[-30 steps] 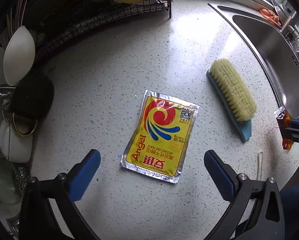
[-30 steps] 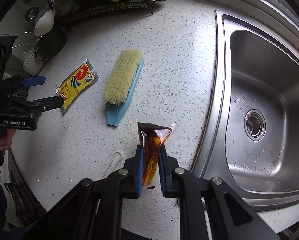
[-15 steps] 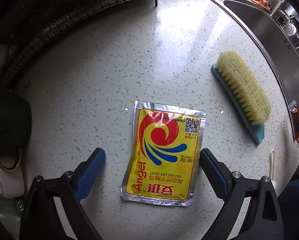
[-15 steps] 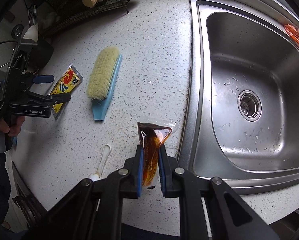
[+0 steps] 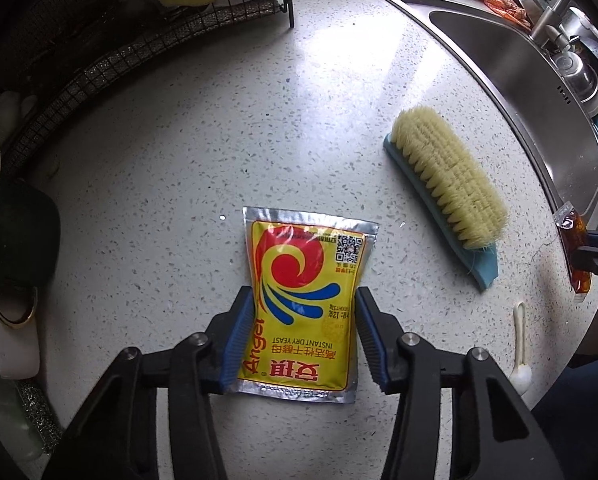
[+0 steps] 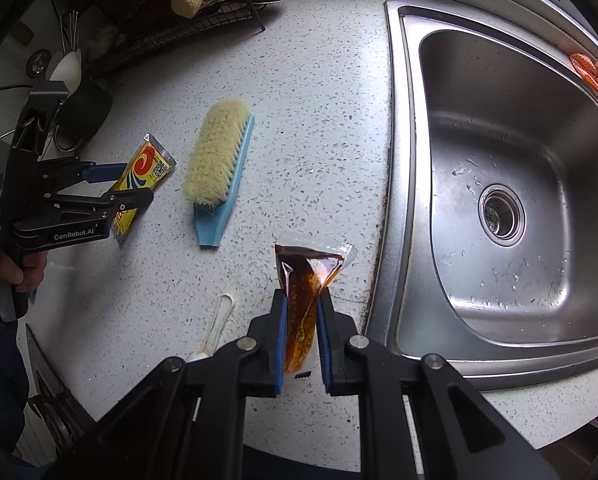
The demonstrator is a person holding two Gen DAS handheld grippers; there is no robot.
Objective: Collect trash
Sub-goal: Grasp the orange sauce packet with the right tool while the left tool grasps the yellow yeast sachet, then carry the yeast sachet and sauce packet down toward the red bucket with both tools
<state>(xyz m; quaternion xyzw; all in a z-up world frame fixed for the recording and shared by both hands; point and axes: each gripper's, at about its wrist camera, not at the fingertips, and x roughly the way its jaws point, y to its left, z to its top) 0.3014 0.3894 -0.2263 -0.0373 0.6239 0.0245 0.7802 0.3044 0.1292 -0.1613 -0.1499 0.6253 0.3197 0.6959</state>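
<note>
Since the earlier frame the left tongs (image 5: 305,332) have come down over the yellow foil packet of instant dry yeast (image 5: 305,300), and their jaws have just been closing: the blue pads (image 5: 241,338) that stood wide apart on either side now press against the packet's two long edges, so the packet is gripped while it lies flat on the speckled white worktop (image 5: 219,128). The right tongs (image 6: 302,322) look unchanged, clamped shut on a clear sachet of brown sauce (image 6: 305,288) held above the worktop's edge, just beside the stainless steel sink (image 6: 499,184).

There are two pieces of trash, the yeast packet and the sauce sachet, one in each pair of tongs. One scrubbing brush with pale yellow bristles and a blue back (image 5: 445,192) lies on the worktop between them, apart from both. One small white plastic spoon (image 5: 519,344) lies nearer the worktop's front edge. There is one sink.

In the right wrist view the left tongs cover the lower half of the yeast packet, and a hand (image 6: 17,268) grips their handle at the frame's edge. The black wire rack (image 5: 111,52) at the back is dark and its contents are hard to make out. Something orange (image 6: 597,74) at the sink's far rim is cut off.
</note>
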